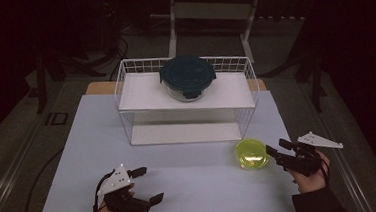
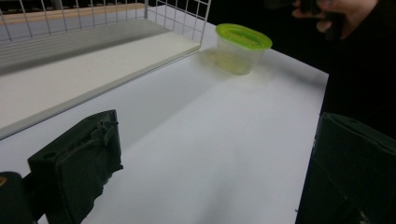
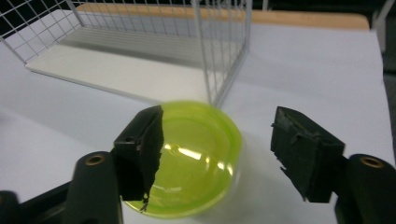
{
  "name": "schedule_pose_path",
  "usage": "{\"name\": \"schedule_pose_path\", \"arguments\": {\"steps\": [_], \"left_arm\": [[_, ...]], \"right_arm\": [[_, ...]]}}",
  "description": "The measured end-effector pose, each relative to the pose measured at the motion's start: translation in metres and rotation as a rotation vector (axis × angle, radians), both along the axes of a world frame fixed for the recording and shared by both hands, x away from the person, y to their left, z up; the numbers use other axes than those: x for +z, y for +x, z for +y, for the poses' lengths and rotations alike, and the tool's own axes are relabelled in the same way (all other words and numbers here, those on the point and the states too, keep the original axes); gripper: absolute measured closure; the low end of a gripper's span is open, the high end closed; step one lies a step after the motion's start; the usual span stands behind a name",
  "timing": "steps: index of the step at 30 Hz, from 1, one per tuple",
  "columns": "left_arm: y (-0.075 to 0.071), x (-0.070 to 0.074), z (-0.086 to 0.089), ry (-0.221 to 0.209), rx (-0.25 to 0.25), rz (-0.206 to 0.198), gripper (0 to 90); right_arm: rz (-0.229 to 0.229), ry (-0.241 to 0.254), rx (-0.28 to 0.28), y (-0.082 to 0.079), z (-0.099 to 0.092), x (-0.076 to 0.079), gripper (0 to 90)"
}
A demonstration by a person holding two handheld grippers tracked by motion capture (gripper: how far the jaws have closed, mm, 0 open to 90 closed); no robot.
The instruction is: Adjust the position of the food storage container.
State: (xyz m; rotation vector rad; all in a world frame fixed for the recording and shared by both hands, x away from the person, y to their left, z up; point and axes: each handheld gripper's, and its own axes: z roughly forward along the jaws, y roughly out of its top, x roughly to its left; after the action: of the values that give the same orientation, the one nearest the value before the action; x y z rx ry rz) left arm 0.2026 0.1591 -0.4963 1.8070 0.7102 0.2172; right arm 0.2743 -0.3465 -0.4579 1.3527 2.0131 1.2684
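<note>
**Item: approach to lidded tub, grasp pending**

Right gripper (image 3: 215,149) is straddling the small clear plastic tub with yellow-green lid (image 1: 252,153), near right of the white wire shelf rack (image 1: 185,98); jaws partly open, pads not gripping. Next: closing squarely on the tub. Left gripper (image 1: 144,185) is idling wide open, empty.

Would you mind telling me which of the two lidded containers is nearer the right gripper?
The small clear tub with the yellow-green lid, standing on the white table just before the right gripper; the dark-lidded glass container sits up on the wire rack.

Two lidded containers — green-lidded tub (image 1: 252,153), dark-lidded bowl (image 1: 188,77) — one wire rack (image 1: 124,85)
</note>
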Motion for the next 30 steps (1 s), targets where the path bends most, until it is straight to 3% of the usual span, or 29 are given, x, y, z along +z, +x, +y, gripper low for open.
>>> {"name": "schedule_pose_path", "arguments": {"steps": [3,4,5,12,17,30], "left_arm": [[0.000,0.000,0.000,-0.006,-0.002,0.001,0.6],[0.000,0.000,0.000,-0.006,-0.002,0.001,0.6],[0.000,0.000,0.000,-0.003,-0.005,-0.005,0.6],[-0.001,0.001,0.000,-0.004,-0.007,-0.012,0.6],[-0.001,0.001,-0.001,0.000,-0.012,-0.011,0.6],[-0.002,0.001,-0.001,0.000,-0.013,-0.010,0.5]], "right_arm": [[0.026,-0.023,-0.035,0.001,-0.009,-0.009,47.5],[0.026,-0.023,-0.035,0.001,-0.009,-0.009,47.5],[0.034,-0.025,-0.038,0.002,-0.014,-0.014,62.1],[0.097,-0.038,-0.066,0.005,-0.025,-0.029,76.2],[0.131,-0.055,-0.054,0.008,-0.026,-0.039,88.0],[0.223,-0.054,-0.013,0.019,-0.013,-0.060,90.0]]}}
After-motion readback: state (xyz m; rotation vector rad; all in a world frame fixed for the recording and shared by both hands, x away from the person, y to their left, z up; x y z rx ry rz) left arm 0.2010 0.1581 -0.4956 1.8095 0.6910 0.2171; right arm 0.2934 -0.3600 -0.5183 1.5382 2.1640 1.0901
